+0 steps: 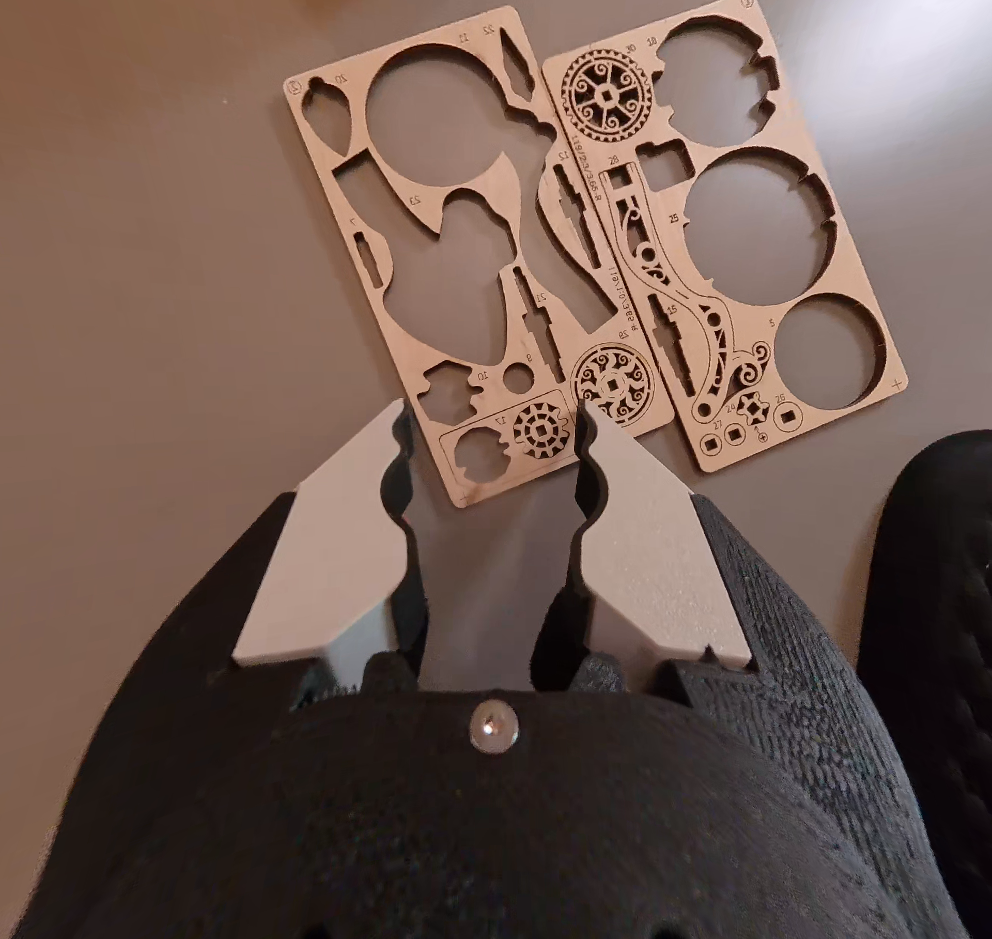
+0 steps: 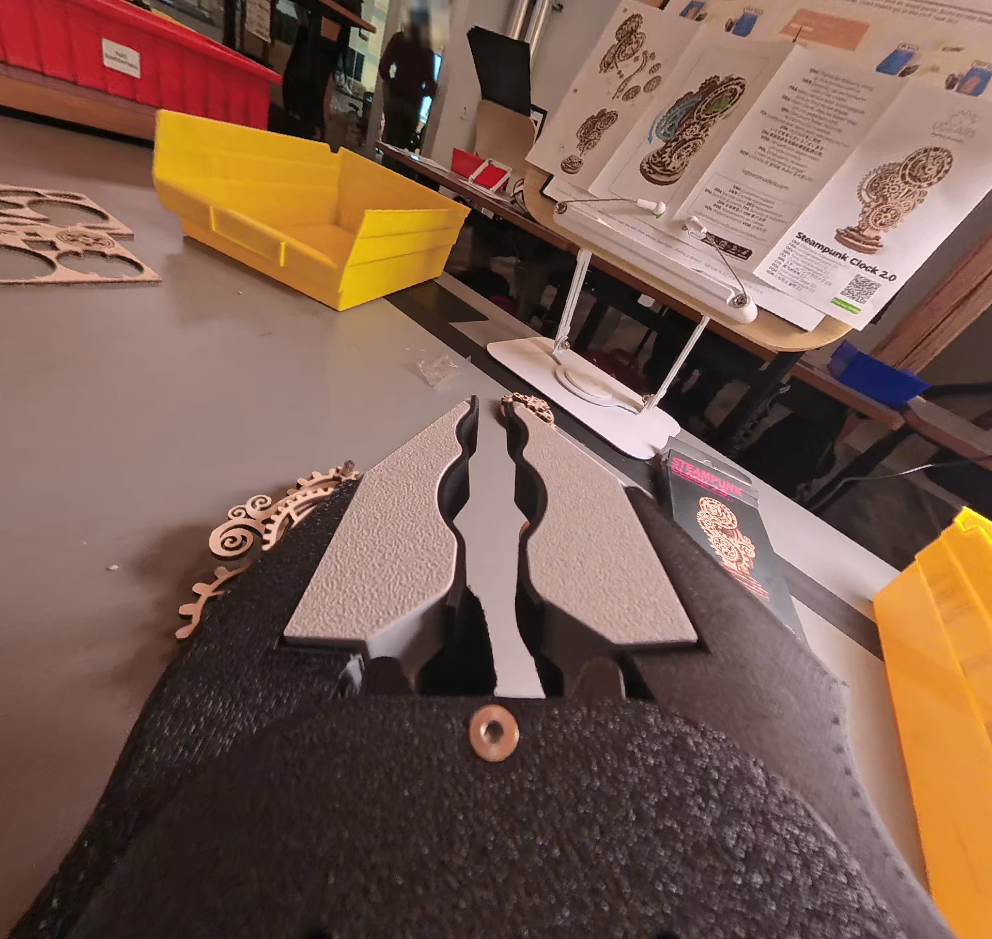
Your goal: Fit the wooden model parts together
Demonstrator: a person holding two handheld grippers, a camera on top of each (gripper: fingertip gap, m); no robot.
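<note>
Left gripper (image 1: 491, 411) open and empty above the near corner of a wooden parts sheet (image 1: 429, 247) (small gear (image 1: 538, 431) sits between fingertips); right gripper (image 2: 491, 413) nearly closed, empty.

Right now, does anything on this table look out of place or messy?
Mostly tidy. A crumpled clear plastic wrapper lies loose on the grey table, and the two wooden sheets sit slightly askew, edges overlapping. Most of their parts are already punched out, which fits the job.
</note>
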